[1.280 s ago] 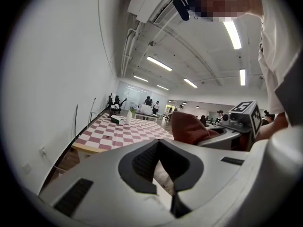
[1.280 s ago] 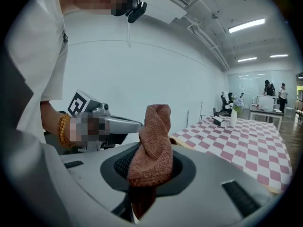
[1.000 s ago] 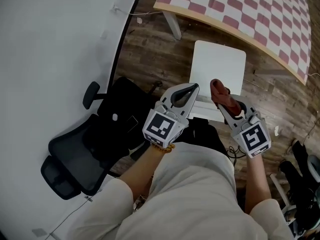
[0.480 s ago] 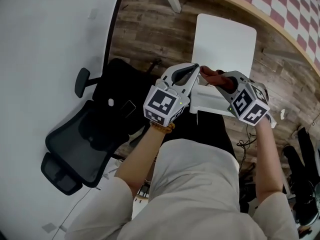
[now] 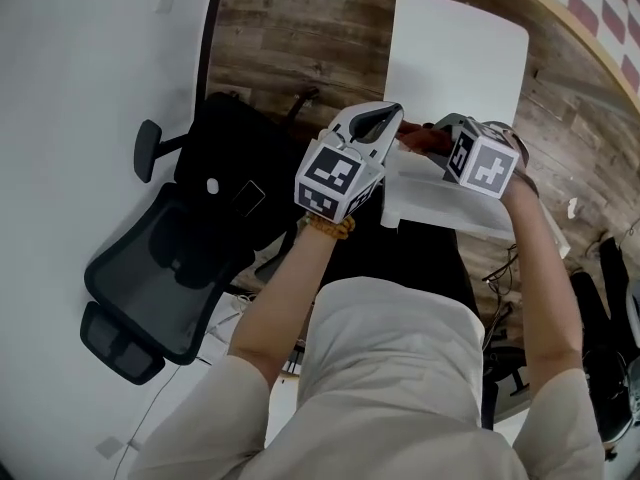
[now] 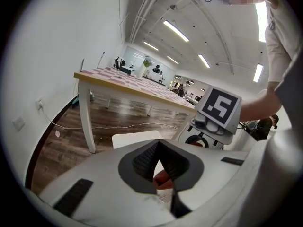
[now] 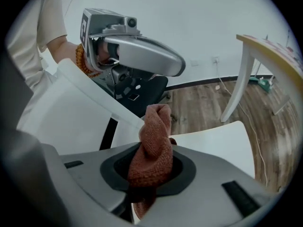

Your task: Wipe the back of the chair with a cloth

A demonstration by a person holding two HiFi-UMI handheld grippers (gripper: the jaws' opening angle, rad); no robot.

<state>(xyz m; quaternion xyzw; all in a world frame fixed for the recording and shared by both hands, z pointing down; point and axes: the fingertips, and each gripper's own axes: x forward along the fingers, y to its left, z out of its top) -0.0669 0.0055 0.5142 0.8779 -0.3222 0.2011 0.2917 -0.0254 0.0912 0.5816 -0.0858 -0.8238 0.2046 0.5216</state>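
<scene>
The right gripper [image 7: 151, 163] is clamped on a rust-red cloth [image 7: 155, 134]; the cloth bunches up out of its jaws just beside the top corner of the backrest [image 7: 75, 112] of the white chair [image 5: 455, 58] — whether they touch cannot be told. The left gripper [image 5: 390, 118] sits close opposite, jaws together on nothing, tips just beside the cloth; in its own view its dark pads block all but a sliver of red. Beyond lie the chair's seat [image 7: 213, 145], a black office chair [image 5: 170, 268] by the white wall [image 5: 80, 68], and a checked table [image 6: 137, 82]. Both forearms reach forward from the body, the right gripper turned inward toward the left; a bead bracelet [image 5: 328, 228] circles the left wrist. The cloth is looped terry; the white chair is smooth and flat-panelled; the floor [image 5: 290, 48] is dark wood plank — the pads are ribbed.
</scene>
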